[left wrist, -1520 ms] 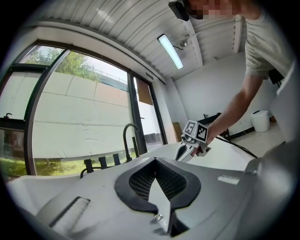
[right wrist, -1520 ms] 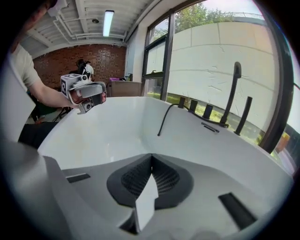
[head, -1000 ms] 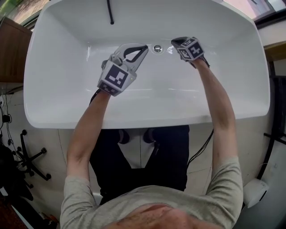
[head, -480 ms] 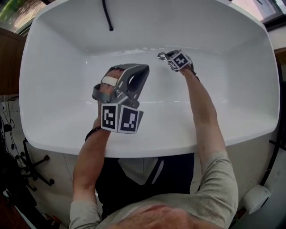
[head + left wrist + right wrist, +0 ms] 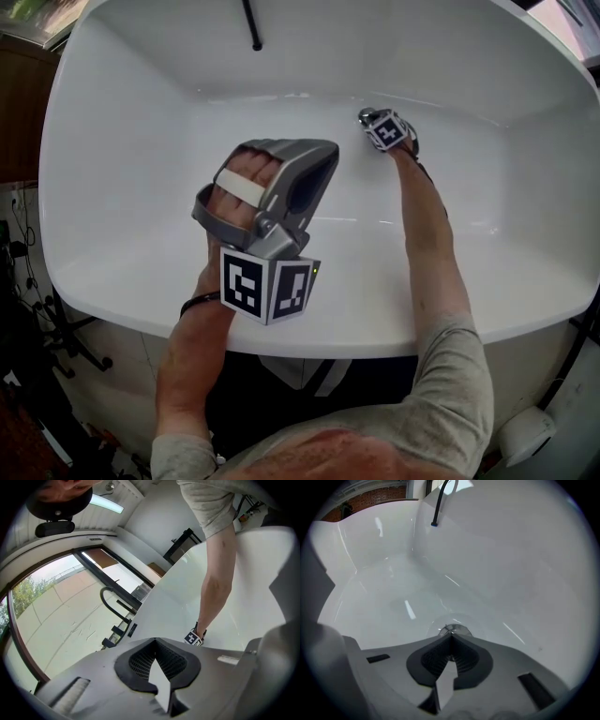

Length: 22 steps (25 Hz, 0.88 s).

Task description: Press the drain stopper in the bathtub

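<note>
Right gripper (image 5: 450, 639): down at the far floor of the tub (image 5: 122, 169), jaws closed, tips right at the chrome stopper (image 5: 453, 629). I cannot confirm contact. Left gripper (image 5: 154, 643): held high over the near left side, jaws together, nothing between them.
</note>
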Each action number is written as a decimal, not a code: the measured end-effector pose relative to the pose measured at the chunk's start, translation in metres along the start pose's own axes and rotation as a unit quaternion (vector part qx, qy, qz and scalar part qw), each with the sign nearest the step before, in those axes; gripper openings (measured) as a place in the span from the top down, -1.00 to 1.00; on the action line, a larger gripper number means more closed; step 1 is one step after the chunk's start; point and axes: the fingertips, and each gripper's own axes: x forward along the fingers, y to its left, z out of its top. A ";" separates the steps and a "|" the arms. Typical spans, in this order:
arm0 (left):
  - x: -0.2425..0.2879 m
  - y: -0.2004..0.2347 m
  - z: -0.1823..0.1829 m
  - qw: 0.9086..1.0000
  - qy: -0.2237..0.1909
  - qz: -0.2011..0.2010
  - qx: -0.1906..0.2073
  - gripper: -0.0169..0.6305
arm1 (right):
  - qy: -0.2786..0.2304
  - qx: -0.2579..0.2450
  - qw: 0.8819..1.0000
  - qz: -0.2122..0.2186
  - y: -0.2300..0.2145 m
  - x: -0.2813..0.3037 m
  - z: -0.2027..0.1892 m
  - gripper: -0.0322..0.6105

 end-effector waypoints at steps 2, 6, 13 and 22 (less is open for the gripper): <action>-0.001 -0.001 0.002 1.000 -0.002 -0.004 0.001 0.91 | -0.005 0.013 1.000 -0.014 -0.006 0.005 0.000 0.89; -0.001 0.000 0.003 1.000 -0.008 -0.006 0.003 0.91 | -0.019 0.042 0.999 -0.019 -0.015 0.009 0.002 0.88; -0.003 -0.002 0.005 1.000 -0.018 -0.012 0.002 0.91 | 0.023 0.011 0.999 -0.027 -0.005 0.018 0.005 0.89; 0.000 -0.006 0.003 1.000 -0.023 -0.017 0.007 0.91 | -0.022 0.034 0.999 -0.033 -0.025 -0.027 0.028 0.89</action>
